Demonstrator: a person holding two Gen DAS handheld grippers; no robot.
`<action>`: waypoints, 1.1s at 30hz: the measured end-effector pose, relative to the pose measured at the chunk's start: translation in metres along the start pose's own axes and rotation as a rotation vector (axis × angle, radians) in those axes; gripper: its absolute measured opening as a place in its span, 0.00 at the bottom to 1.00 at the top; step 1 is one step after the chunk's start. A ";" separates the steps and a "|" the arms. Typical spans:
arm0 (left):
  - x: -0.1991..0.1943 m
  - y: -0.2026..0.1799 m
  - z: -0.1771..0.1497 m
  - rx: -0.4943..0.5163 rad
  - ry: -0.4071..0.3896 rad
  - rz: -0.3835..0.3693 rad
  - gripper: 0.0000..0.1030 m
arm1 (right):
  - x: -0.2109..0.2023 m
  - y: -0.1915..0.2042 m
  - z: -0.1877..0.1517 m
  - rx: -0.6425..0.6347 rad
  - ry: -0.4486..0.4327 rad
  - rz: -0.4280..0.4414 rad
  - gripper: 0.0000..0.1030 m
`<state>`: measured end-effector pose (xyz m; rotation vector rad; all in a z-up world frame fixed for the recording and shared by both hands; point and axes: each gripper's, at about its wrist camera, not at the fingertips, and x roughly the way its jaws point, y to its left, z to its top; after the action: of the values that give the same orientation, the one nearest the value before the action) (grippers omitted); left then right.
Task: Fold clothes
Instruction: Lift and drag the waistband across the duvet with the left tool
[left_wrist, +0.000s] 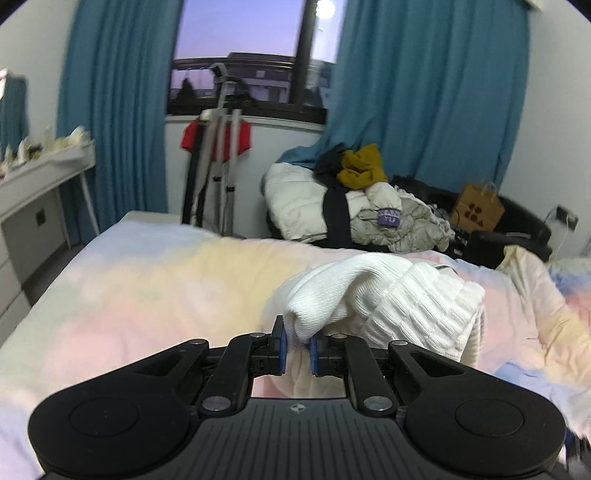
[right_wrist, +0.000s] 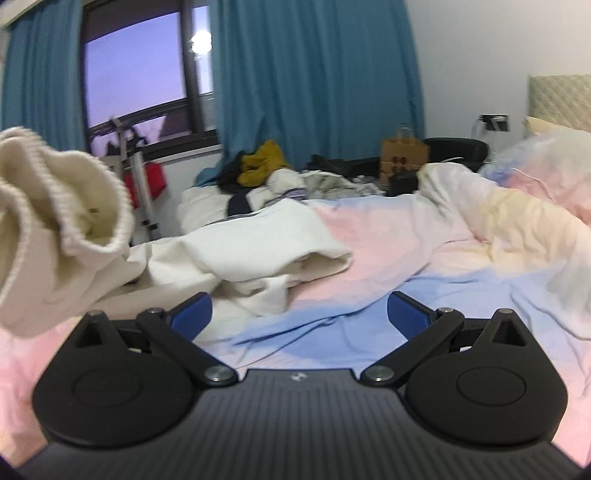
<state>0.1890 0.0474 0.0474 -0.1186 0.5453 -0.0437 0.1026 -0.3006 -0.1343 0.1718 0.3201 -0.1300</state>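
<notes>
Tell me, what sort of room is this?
A bedroom, most likely in someone's home. There is a bed with pastel bedding, blue curtains at a window showing dusk, and a pile of clothes beside the bed.

White ribbed knit garment (left_wrist: 406, 295) sits on the bed's duvet (left_wrist: 147, 288), which is blotchy pastel pink, yellow and blue. Behind that duvet: teal curtains (left_wrist: 424, 92), a mustard yellow cloth (left_wrist: 360, 168), a brown paper bag (left_wrist: 478, 208).

White garments (right_wrist: 258, 240) on pastel bed (right_wrist: 369, 258)
</notes>
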 end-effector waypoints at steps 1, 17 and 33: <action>-0.012 0.020 -0.009 -0.013 -0.013 0.002 0.12 | -0.002 0.005 0.000 -0.013 0.005 0.017 1.00; 0.060 0.199 -0.092 -0.359 0.057 0.080 0.17 | 0.013 0.038 -0.010 -0.029 0.104 0.116 1.00; -0.006 0.187 -0.129 -0.452 0.210 0.142 0.73 | 0.011 0.039 -0.012 0.007 0.146 0.136 1.00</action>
<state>0.1188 0.2202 -0.0817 -0.5197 0.7660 0.2091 0.1156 -0.2617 -0.1433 0.2097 0.4527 0.0162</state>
